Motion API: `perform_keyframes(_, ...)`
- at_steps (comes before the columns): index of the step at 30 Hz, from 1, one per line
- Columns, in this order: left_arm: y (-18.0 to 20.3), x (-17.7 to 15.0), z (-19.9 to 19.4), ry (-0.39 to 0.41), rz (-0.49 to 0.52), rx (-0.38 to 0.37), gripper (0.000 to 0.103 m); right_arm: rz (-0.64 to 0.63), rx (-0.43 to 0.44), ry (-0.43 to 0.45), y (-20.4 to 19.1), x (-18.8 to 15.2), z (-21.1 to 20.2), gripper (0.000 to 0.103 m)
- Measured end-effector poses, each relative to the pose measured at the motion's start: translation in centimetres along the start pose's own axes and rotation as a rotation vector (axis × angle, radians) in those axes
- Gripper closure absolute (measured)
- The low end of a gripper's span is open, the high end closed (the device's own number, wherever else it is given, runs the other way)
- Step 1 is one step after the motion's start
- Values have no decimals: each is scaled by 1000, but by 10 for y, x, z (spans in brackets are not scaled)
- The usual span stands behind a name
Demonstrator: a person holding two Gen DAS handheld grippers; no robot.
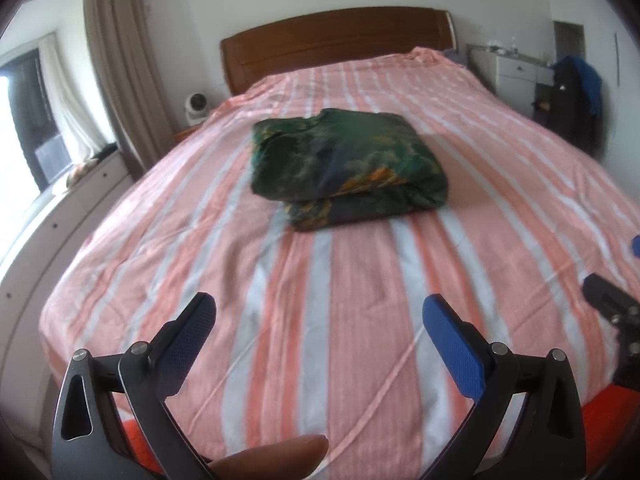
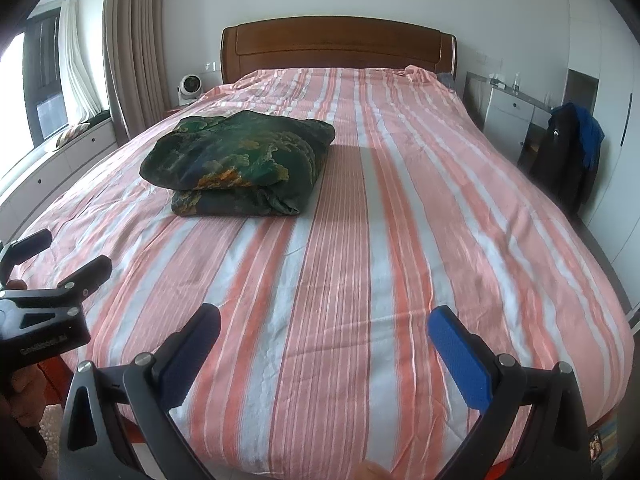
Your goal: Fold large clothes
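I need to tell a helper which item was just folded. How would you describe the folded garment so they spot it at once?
Find the bed with the wooden headboard and pink-and-white striped sheet. Near its middle lies the folded garment, a thick dark green bundle with orange and blue patches. It is the only thing lying on the sheet.

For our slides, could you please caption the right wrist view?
Both open grippers, right and left, hover near the bed's foot; the folded green garment rests untouched.
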State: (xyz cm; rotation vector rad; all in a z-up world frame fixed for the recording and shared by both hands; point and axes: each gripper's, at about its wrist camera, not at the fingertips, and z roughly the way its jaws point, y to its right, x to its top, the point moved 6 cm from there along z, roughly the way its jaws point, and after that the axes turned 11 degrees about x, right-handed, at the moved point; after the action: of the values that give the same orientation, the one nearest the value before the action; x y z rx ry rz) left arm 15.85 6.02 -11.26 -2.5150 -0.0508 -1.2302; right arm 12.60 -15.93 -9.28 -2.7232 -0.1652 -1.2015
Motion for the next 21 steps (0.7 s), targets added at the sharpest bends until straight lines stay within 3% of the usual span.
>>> perform_keyframes(14,-4,1,-7,-60,3,-38,0,-36,-10,-23,-15,6,-9,1)
perform_keyframes(21,-3,7,-18,-46,-2,-53,0,-33,-8,-25,-18,8,-14,1)
